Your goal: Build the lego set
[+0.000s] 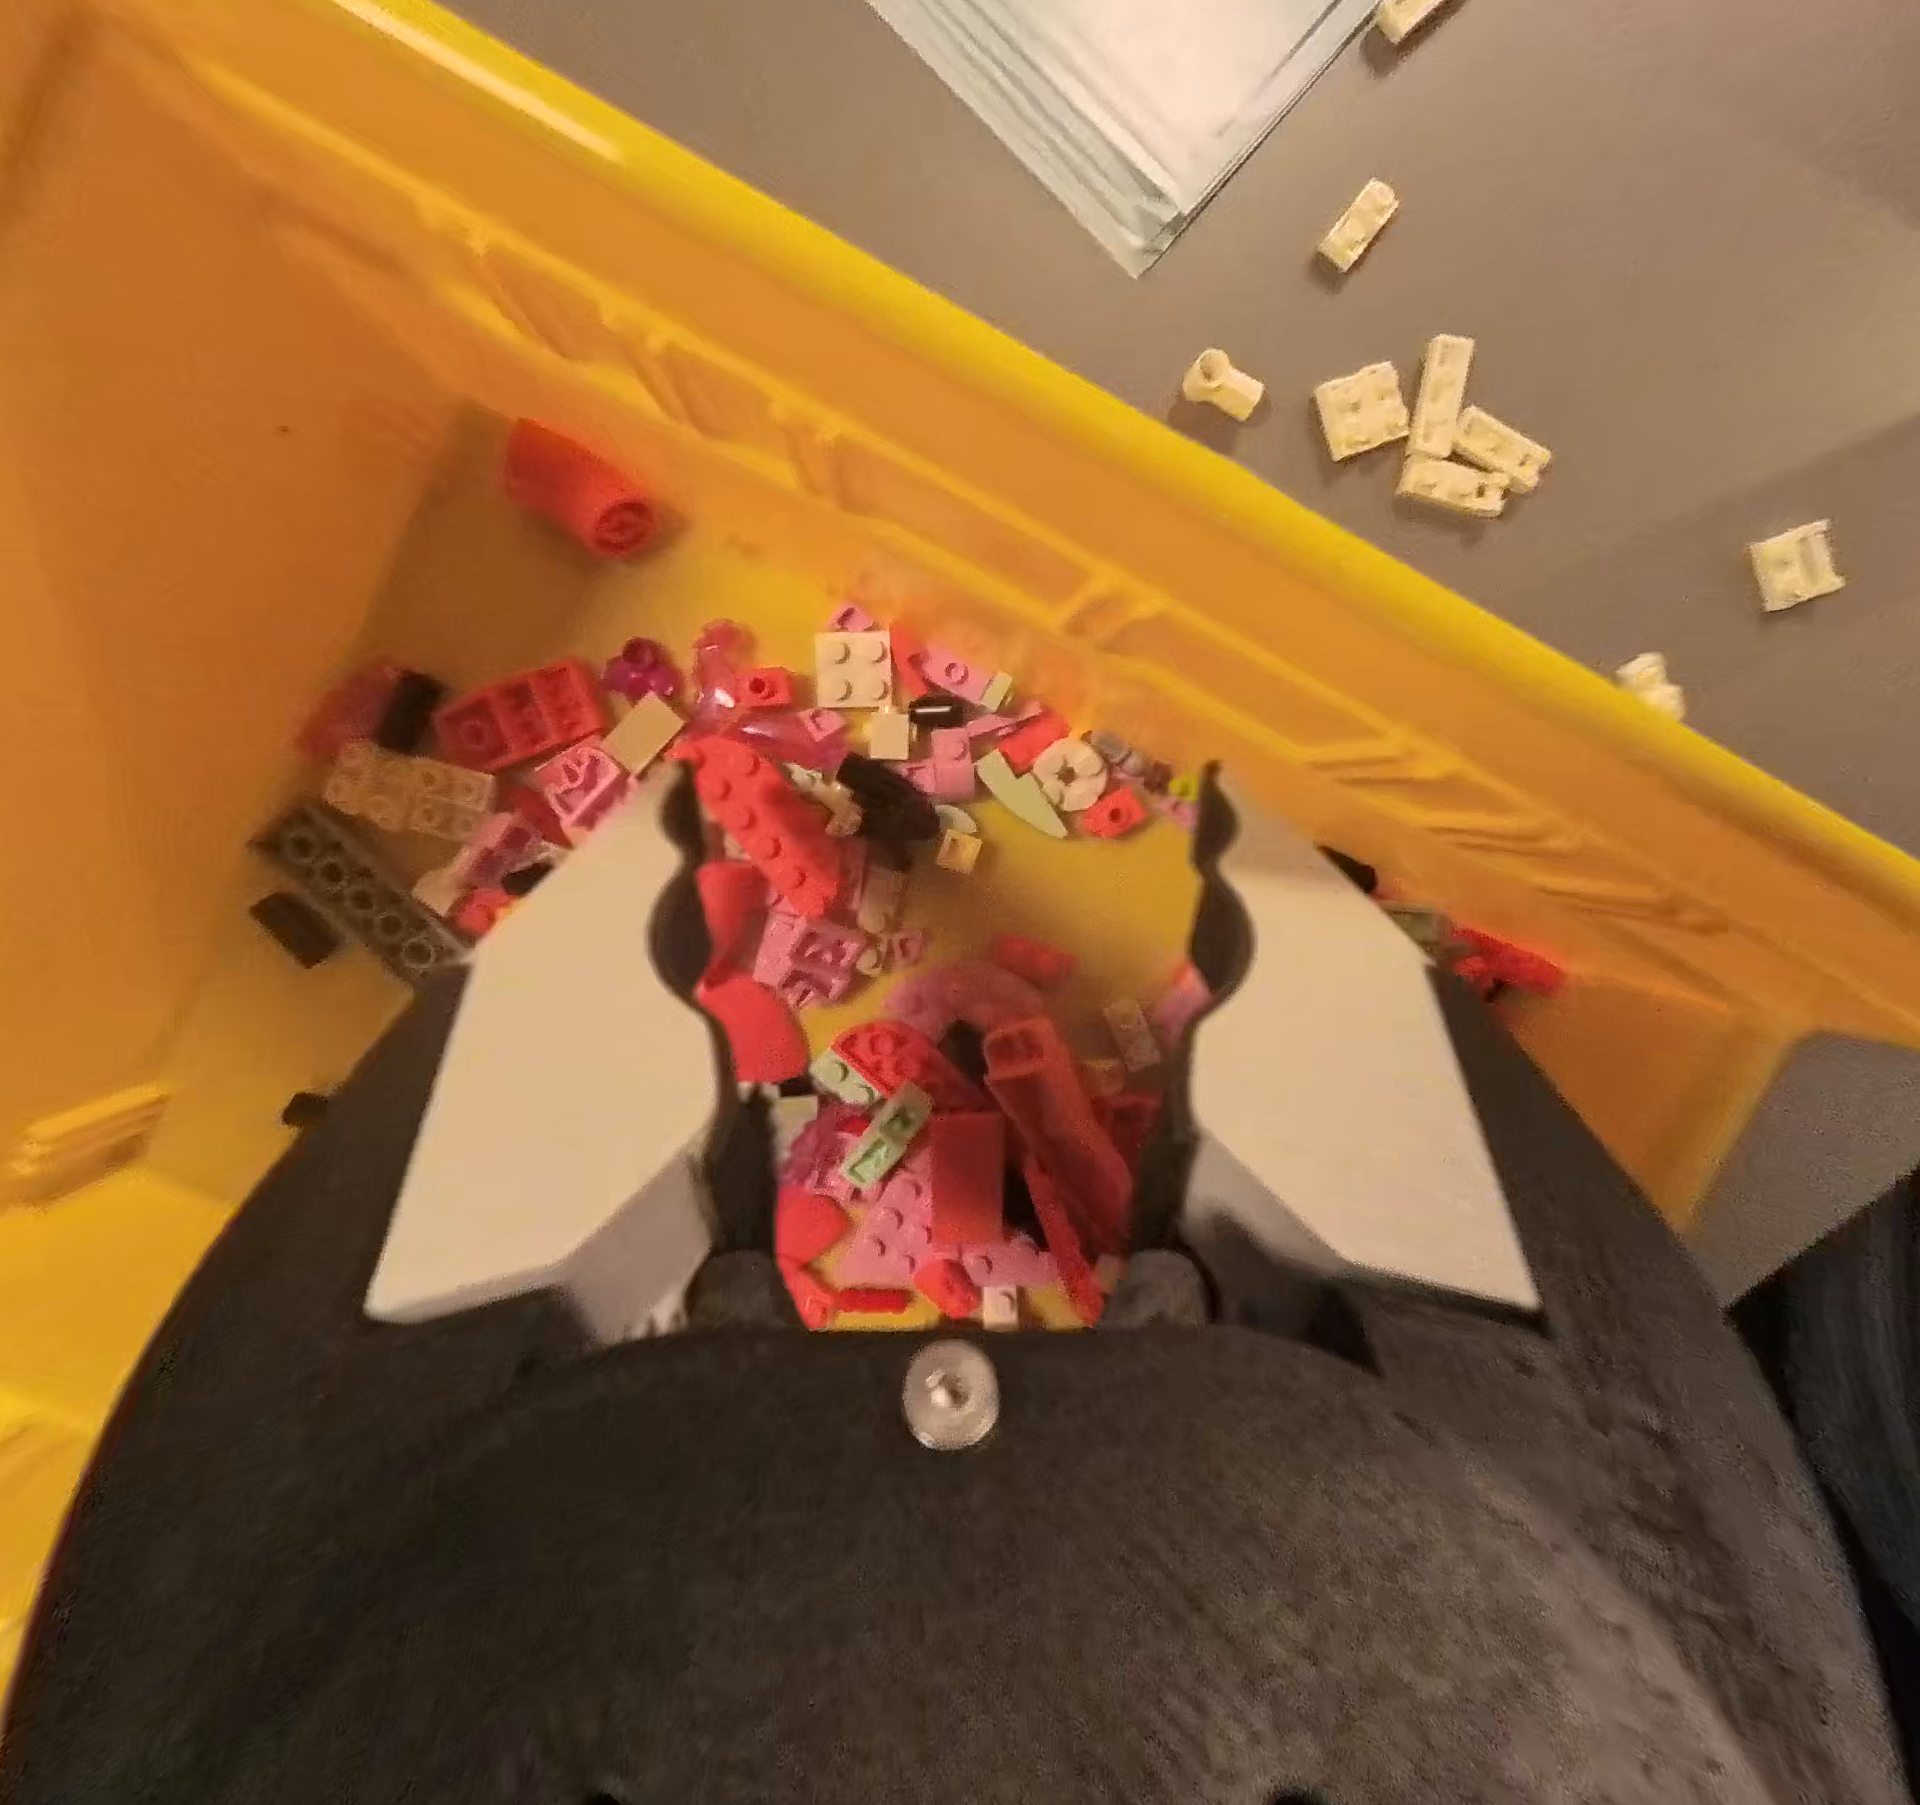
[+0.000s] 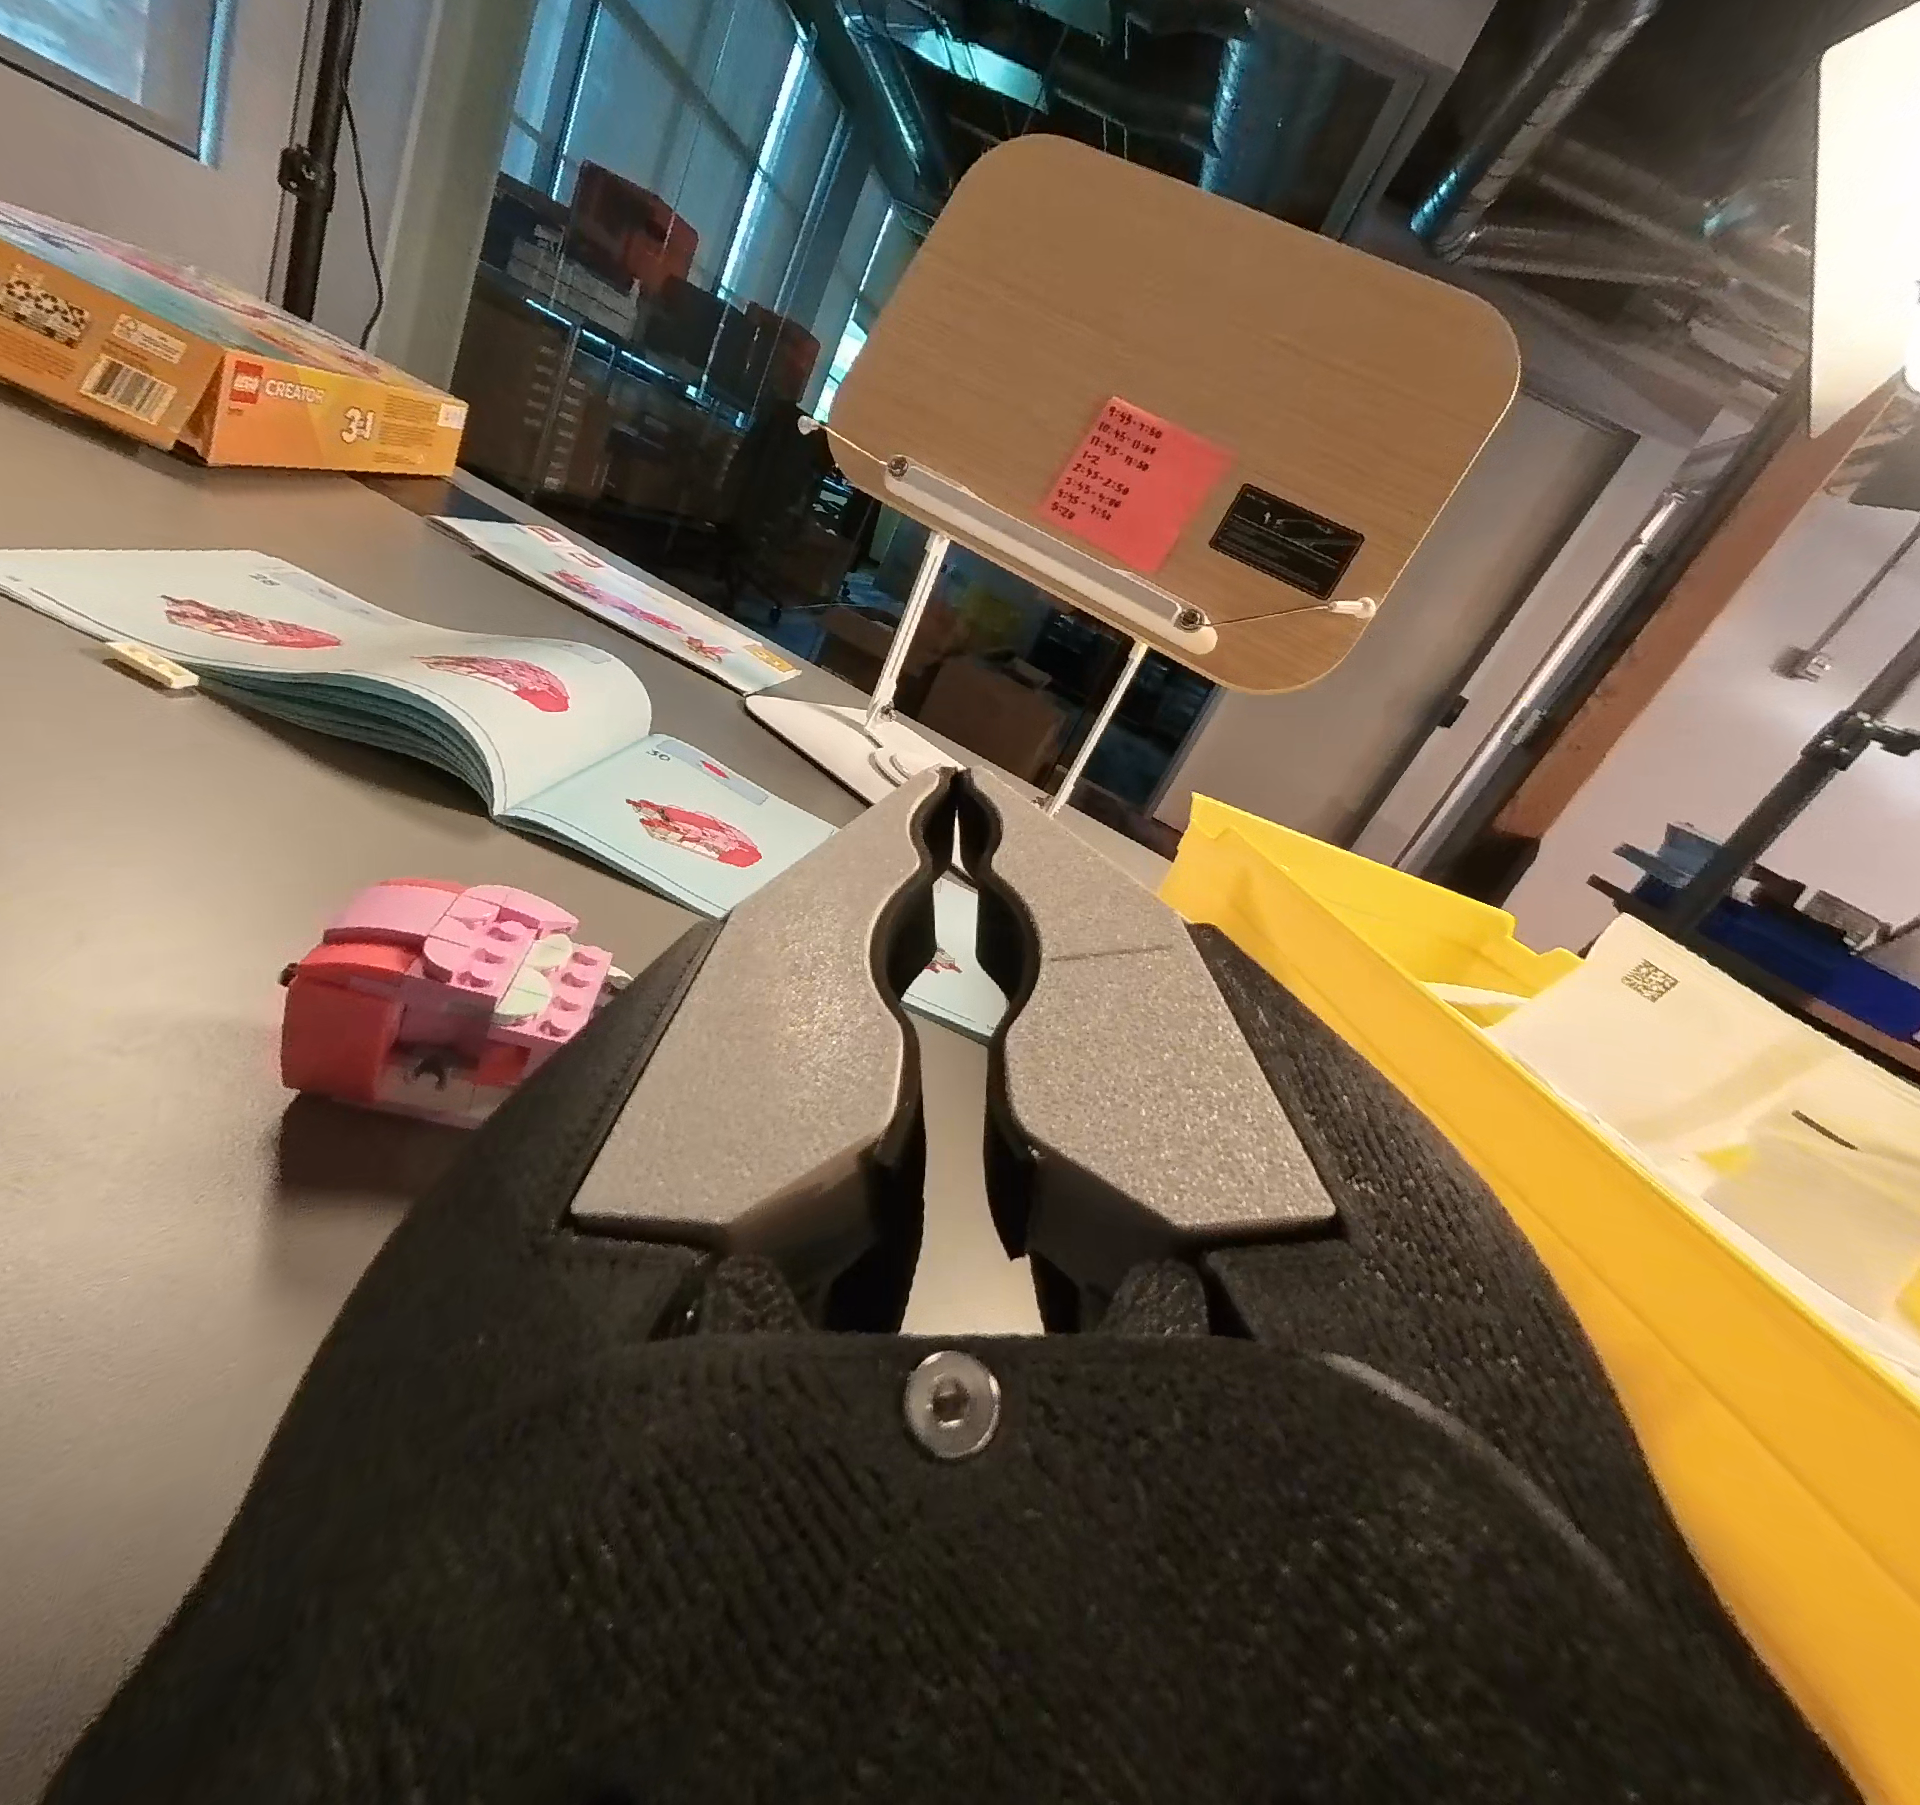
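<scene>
Yellow bin (image 1: 935,425); red, pink bricks (image 1: 769,841); cream pieces (image 1: 1434,425); grey table (image 1: 1558,197); pale-blue booklet (image 2: 436,685).

Open booklet (image 2: 436,706) on the table (image 2: 156,924); beyond it an orange box (image 2: 260,394), right of it a wooden stand (image 2: 1174,405).

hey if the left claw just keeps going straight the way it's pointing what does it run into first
Most likely the pile of red and pink bricks on the floor of the yellow bin. The left claw is open and aimed down into it, the long red plate by its left finger. Depth is unclear.
</scene>
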